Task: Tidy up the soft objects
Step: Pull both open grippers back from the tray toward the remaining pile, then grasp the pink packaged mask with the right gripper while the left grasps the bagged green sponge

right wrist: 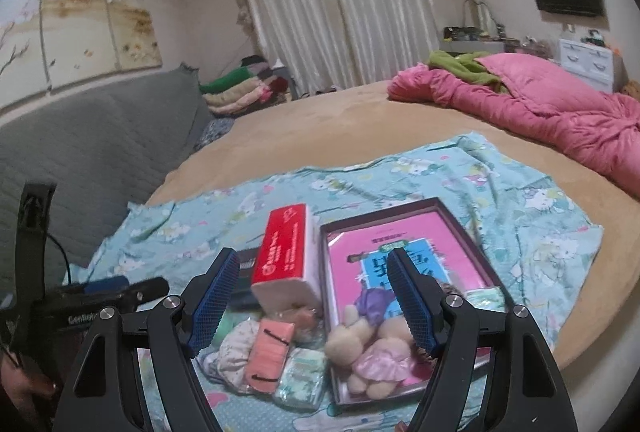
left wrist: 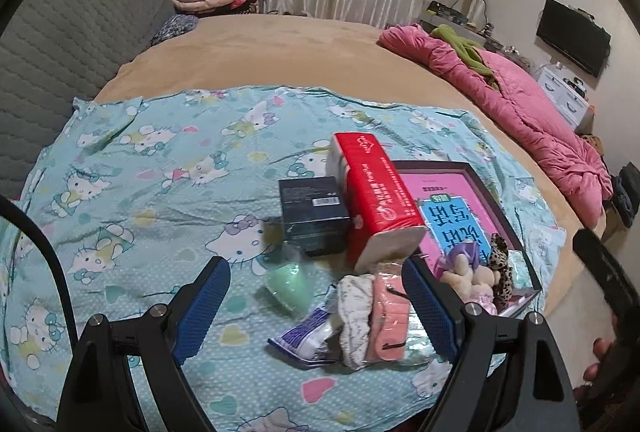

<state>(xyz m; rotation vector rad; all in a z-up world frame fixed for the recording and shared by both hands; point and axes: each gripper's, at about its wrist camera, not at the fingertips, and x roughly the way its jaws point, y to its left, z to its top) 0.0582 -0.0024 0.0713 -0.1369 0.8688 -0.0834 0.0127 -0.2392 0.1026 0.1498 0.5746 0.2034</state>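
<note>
Soft things heaped on a cartoon-print sheet on the bed, both tongs spread and empty above them.

The left tongs [left wrist: 316,302] hang over a pink folded cloth [left wrist: 387,324] and a white patterned cloth [left wrist: 354,316], which lie side by side, long axes running near to far. A red tissue pack [left wrist: 376,192] leans on a dark box [left wrist: 314,216] just beyond, its white end towards the near side. Right of the heap, a shallow box [right wrist: 472,232] holds a plush toy [right wrist: 360,348] beneath the right tongs [right wrist: 316,298].
</note>
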